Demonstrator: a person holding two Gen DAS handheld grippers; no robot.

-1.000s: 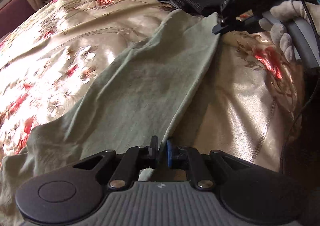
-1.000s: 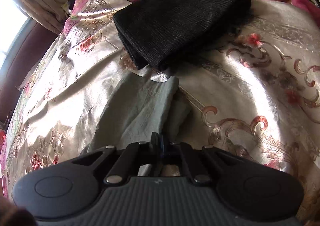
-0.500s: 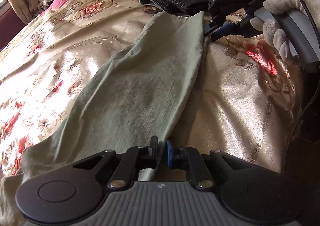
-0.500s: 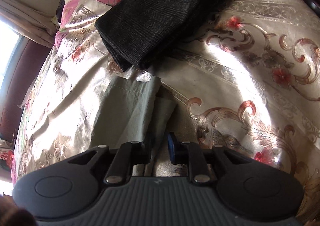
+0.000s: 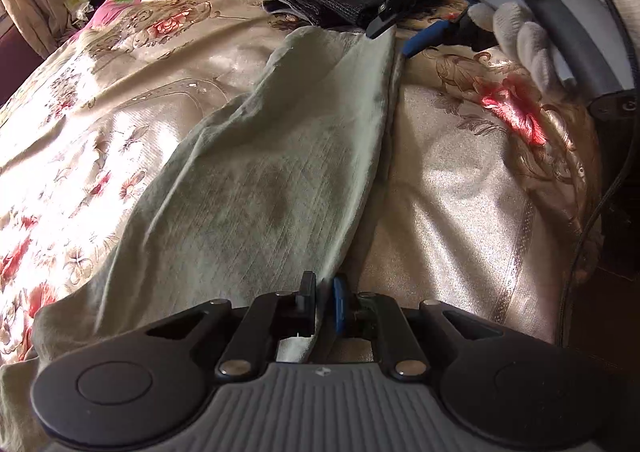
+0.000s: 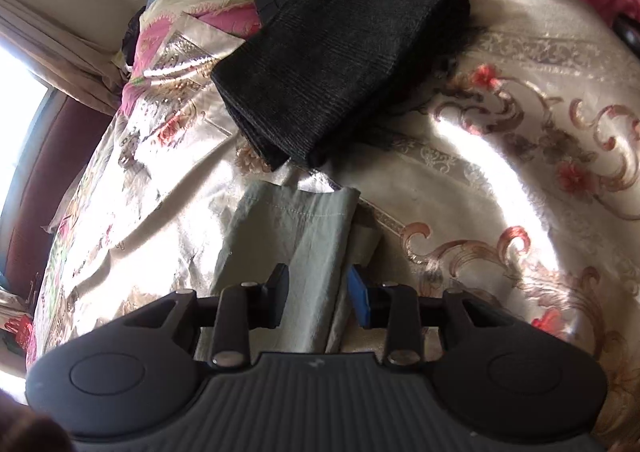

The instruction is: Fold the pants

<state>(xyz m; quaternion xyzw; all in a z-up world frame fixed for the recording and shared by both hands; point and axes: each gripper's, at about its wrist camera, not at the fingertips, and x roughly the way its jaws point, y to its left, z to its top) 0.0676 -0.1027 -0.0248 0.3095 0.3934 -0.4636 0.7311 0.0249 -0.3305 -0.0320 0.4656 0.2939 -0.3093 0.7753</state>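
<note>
Right gripper (image 6: 318, 298) just spread and dropped the pants (image 5: 256, 188) hem by the black stack (image 6: 336, 80) near the bedspread's (image 5: 460, 192) far edge; left gripper (image 5: 322, 306) still pinching them, first fold laid

A bed (image 5: 460, 188) carries everything, covered in a glossy gold bedspread (image 6: 500, 180) with red flowers and pink panels; sage-green pants (image 5: 256, 188) lie stretched along it; folded black pants (image 6: 340, 64) rest just beyond their hem.
</note>
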